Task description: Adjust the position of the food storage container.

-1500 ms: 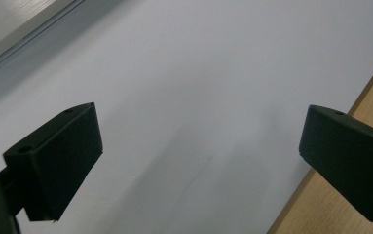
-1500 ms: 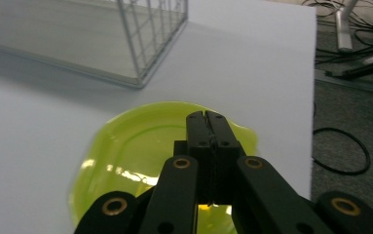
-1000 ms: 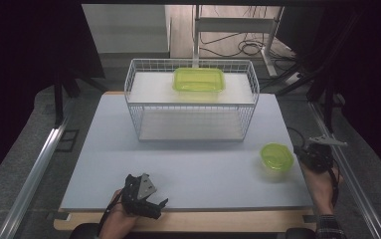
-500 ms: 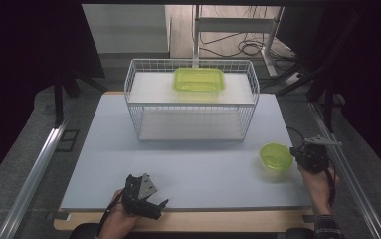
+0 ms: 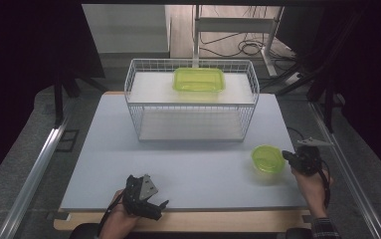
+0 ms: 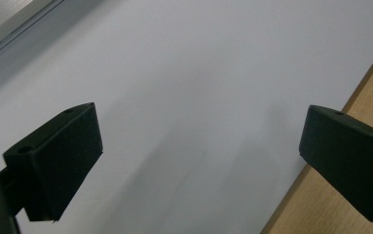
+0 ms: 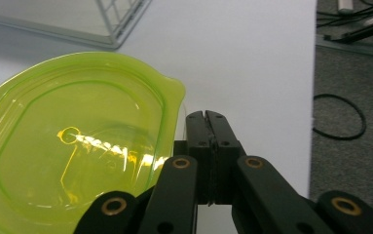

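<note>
On the left, near the front edge of the white table (image 5: 93, 149), a hand holds the left gripper (image 5: 154, 208). In the left gripper view its two black jaws stand wide apart, with nothing between them; below them are the white table surface and a strip of the wooden edge (image 6: 369, 87).

In the middle, toward the far side of the table, stands a white wire basket (image 5: 192, 102). A rectangular green container (image 5: 199, 79) with a lid lies inside it, at the back.

On the right, a small round green container (image 5: 267, 158) with a lid sits on the table, in front of the basket and to its right. The right gripper (image 5: 287, 157) is just beside it, on its right side. In the right gripper view the jaws are pressed together, and nothing is between them. The lid's tab (image 7: 174, 90) is very near the jaw tips; I cannot tell if they touch.
</note>
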Action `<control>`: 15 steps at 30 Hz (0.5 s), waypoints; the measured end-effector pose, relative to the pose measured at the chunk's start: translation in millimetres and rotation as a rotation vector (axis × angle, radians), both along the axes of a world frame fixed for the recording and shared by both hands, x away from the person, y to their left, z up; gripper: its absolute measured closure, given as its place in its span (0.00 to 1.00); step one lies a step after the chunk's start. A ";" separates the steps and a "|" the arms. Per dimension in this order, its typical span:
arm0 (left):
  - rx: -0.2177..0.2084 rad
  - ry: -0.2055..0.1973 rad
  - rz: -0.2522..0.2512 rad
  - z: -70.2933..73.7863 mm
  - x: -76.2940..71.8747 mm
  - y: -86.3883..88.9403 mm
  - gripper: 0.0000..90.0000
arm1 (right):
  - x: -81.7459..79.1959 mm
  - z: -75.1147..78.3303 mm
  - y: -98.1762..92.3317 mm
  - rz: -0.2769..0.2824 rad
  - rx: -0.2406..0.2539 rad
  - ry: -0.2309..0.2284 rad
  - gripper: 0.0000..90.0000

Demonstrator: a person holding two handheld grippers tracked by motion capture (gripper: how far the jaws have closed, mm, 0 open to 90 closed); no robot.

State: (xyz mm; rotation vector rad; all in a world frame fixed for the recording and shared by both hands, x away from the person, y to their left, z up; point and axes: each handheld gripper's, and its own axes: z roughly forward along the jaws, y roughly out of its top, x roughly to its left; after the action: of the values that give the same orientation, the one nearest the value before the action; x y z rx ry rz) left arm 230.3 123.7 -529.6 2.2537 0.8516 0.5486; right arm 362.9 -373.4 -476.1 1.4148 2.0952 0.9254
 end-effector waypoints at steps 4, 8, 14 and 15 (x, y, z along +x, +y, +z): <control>0.008 0.002 -0.003 -0.2 0.1 -0.1 0.02 | -2.5 -1.0 7.6 0.021 0.017 0.017 0.99; 0.012 0.003 -0.005 -0.5 -0.1 -0.8 0.02 | -5.0 -1.0 17.3 0.048 0.025 0.032 0.99; 0.009 0.004 -0.004 -1.0 -0.3 -1.3 0.02 | -7.1 -1.6 28.4 0.089 0.043 0.050 0.99; 0.009 0.004 -0.005 -1.0 -0.3 -1.3 0.02 | -7.5 -1.8 29.6 0.095 0.049 0.054 0.99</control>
State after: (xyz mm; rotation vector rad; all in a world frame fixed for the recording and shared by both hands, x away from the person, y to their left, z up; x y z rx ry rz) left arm 230.0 122.4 -530.7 2.2654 0.8466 0.5470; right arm 355.4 -343.8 -477.9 1.3895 2.2105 0.9923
